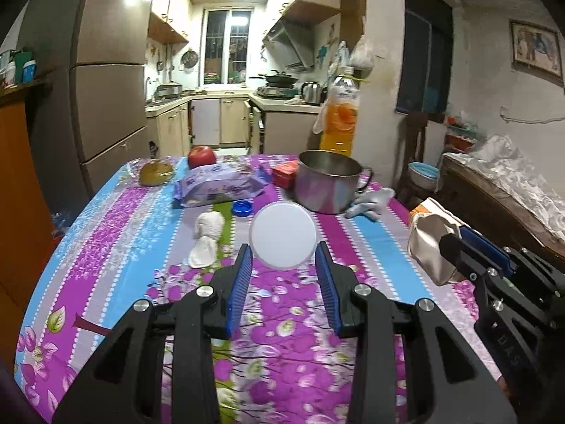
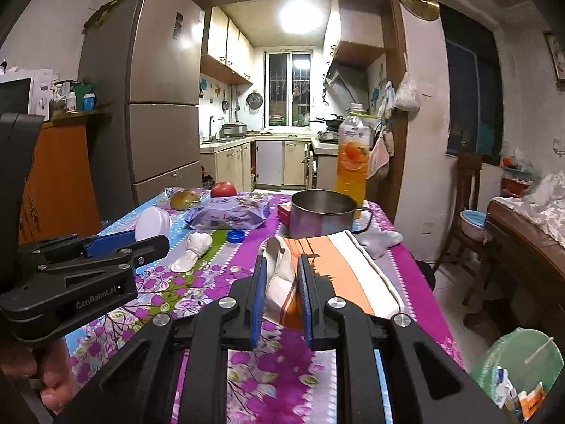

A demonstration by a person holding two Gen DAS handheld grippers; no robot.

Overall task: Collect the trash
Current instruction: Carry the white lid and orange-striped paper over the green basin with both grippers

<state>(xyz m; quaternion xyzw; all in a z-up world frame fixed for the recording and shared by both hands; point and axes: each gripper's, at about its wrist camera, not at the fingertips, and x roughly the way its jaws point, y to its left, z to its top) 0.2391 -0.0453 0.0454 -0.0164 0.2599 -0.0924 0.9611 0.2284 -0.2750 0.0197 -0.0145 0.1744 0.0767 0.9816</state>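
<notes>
The left tongs (image 1: 283,256) grip a round white lid (image 1: 283,235) by its rim, one blue pad on each side, and hold it on edge above the worktop (image 1: 106,247). The right tongs (image 2: 281,265) are closed on a crumpled snack wrapper (image 2: 339,268), orange and white striped outside and pale inside; its folded end sits between the pads and the rest trails forward and to the right. Seen from the left camera, the wrapper hangs off the right tongs at the worktop's right edge, near the lid but apart from it.

Beyond the tongs, on the flowered cloth, a crumpled white tissue (image 1: 207,238) lies just left of the lid, and a blue bottle cap (image 1: 242,207) lies behind it. Farther back lie a purple pack of wipes (image 1: 219,185), a steel pot (image 1: 328,185) with a grey glove (image 1: 370,203) beside it, a small red box (image 1: 283,174), an apple (image 1: 201,157), a brownish fruit (image 1: 155,173) and a bottle of orange drink (image 1: 340,113). Low at the right of the right camera's view, below the worktop's edge, stands a green bin (image 2: 522,371) with scraps inside.
</notes>
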